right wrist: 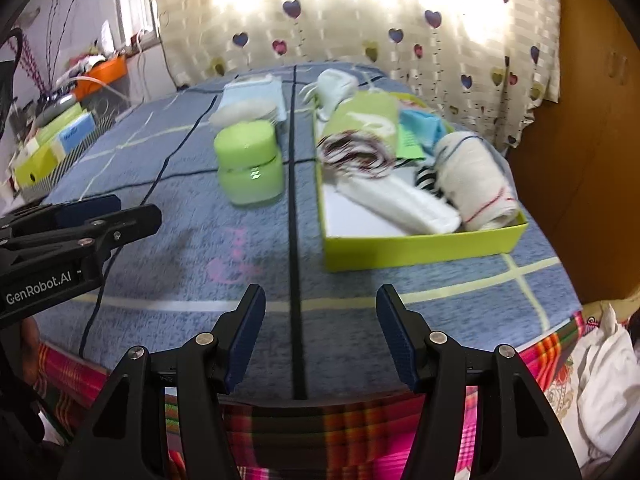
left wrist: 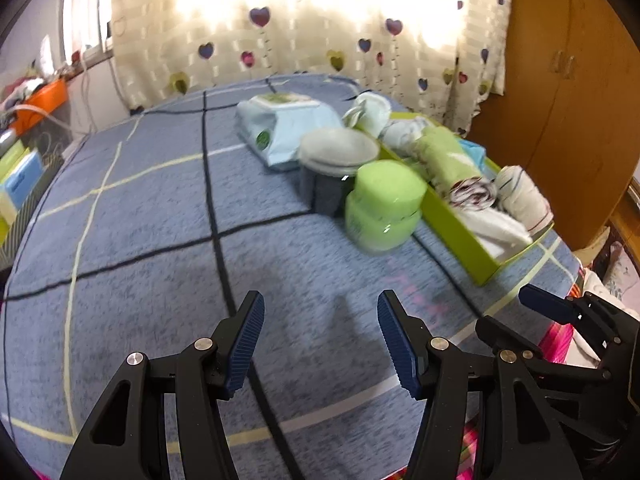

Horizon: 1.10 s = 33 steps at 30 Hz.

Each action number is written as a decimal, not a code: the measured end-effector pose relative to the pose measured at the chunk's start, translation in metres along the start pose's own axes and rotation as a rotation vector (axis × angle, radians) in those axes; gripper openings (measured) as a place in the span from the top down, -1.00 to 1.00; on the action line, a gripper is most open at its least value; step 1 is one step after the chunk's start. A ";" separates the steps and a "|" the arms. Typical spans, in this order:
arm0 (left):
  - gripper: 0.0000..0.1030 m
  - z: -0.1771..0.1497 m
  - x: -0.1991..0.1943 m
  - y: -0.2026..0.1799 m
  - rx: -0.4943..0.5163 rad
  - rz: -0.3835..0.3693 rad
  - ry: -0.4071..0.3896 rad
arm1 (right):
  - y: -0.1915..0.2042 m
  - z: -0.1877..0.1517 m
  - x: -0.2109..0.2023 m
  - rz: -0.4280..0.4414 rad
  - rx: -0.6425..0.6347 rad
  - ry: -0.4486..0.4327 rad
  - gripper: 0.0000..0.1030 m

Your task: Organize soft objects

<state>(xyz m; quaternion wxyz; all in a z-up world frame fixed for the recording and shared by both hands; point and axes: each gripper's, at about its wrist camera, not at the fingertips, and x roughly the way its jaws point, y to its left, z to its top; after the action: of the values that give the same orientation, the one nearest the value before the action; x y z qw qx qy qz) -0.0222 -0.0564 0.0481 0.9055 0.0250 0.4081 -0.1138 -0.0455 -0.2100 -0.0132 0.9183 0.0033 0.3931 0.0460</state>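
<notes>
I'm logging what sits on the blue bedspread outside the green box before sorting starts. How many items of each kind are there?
Green lidded jar: 1
Grey-lidded dark container: 1
Pale blue wipes pack: 1
Total: 3
The rolled cloths lie inside the green box, or hang over its far end, so they are left out.
</notes>
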 end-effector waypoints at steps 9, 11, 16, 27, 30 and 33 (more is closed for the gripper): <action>-0.14 -0.018 0.013 0.008 -0.019 0.024 0.048 | 0.012 0.000 0.014 -0.024 -0.013 0.010 -0.14; -0.14 -0.020 0.017 0.008 -0.020 0.029 0.060 | 0.014 0.001 0.015 -0.031 -0.016 0.008 -0.14; -0.19 -0.024 0.019 0.007 -0.007 0.034 0.053 | 0.014 0.002 0.017 -0.043 0.001 0.001 -0.14; -0.25 -0.026 0.021 -0.001 0.003 0.063 0.037 | 0.013 0.002 0.019 -0.053 0.015 -0.029 -0.22; -0.30 -0.025 0.022 -0.002 0.003 0.061 0.037 | 0.013 0.001 0.019 -0.056 0.018 -0.035 -0.23; -0.33 -0.025 0.022 -0.003 0.001 0.062 0.036 | 0.014 0.001 0.019 -0.059 0.022 -0.040 -0.23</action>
<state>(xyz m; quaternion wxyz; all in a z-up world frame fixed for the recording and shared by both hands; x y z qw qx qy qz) -0.0274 -0.0598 0.0151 0.9010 0.0402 0.4234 -0.0851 -0.0331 -0.1945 -0.0259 0.9268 0.0027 0.3751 0.0148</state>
